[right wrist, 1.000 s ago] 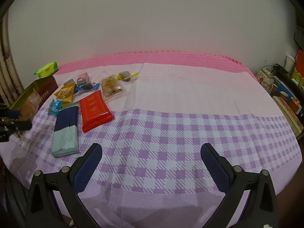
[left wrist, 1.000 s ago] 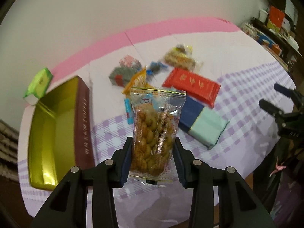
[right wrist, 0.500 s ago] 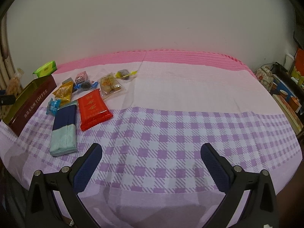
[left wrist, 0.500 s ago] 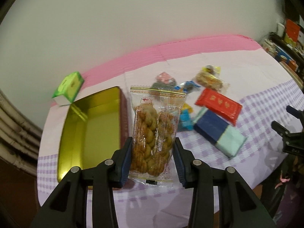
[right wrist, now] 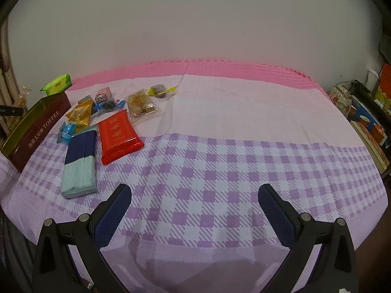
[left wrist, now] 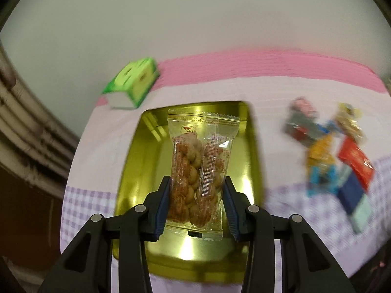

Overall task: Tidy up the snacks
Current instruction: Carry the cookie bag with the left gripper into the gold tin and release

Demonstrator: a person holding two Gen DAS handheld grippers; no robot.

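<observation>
Clear plastic snack bag (left wrist: 199, 168) of twisted brown biscuits, upright, pinched at its lower half by the 2 blue pads of the left gripper (left wrist: 196, 207). Framed directly in front of the open gold tin (left wrist: 136, 171) in the left wrist view; touching it or not, cannot tell. Green packet (left wrist: 132, 80) beyond the tin's far corner, by the wall. Right gripper (right wrist: 195, 211) spread wide, nothing between its pads, above the purple-checked cloth (right wrist: 220, 166). Loose snacks grouped just beside the tin's dark red wall: red packet (right wrist: 118, 136), navy and pale blue pack (right wrist: 79, 163), orange wrapper (right wrist: 80, 114), small blue candy (right wrist: 66, 131), clear cookie pack (right wrist: 143, 106).
</observation>
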